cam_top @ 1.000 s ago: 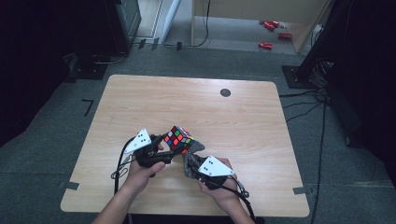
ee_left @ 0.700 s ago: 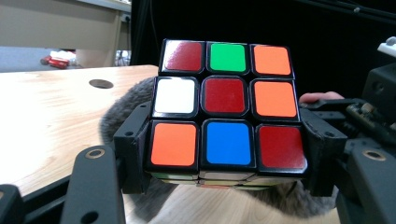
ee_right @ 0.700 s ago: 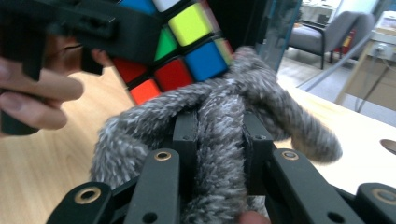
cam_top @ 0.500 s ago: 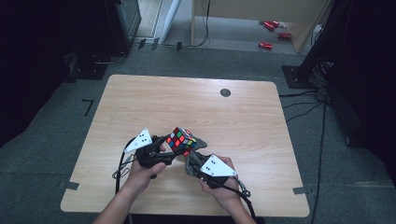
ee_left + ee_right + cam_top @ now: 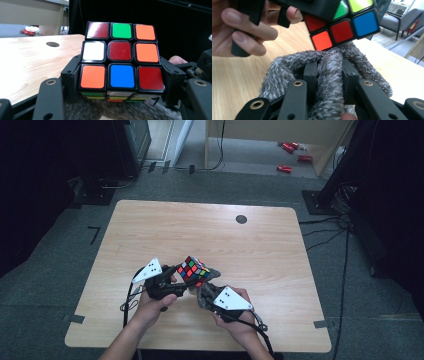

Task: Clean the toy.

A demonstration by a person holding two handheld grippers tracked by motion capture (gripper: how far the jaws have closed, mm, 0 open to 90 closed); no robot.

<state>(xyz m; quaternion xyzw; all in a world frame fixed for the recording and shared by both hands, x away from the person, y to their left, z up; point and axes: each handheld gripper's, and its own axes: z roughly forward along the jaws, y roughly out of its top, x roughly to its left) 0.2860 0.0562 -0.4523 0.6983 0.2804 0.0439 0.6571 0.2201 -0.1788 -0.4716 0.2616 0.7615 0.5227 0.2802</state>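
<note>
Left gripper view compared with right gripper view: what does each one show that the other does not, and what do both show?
The left gripper view alone shows a full nine-sticker face of the cube, clamped between the left gripper jaws, and a round hole in the table.

The right gripper view alone shows the right gripper shut on a grey fuzzy cloth, and the hand beside the cube.

Both show the cube above the cloth, and the wooden tabletop.

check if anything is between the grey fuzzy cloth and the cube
Nothing visible. The right gripper pinches the grey fuzzy cloth, whose top reaches the underside of the cube. The left gripper grips the cube's sides.
</note>
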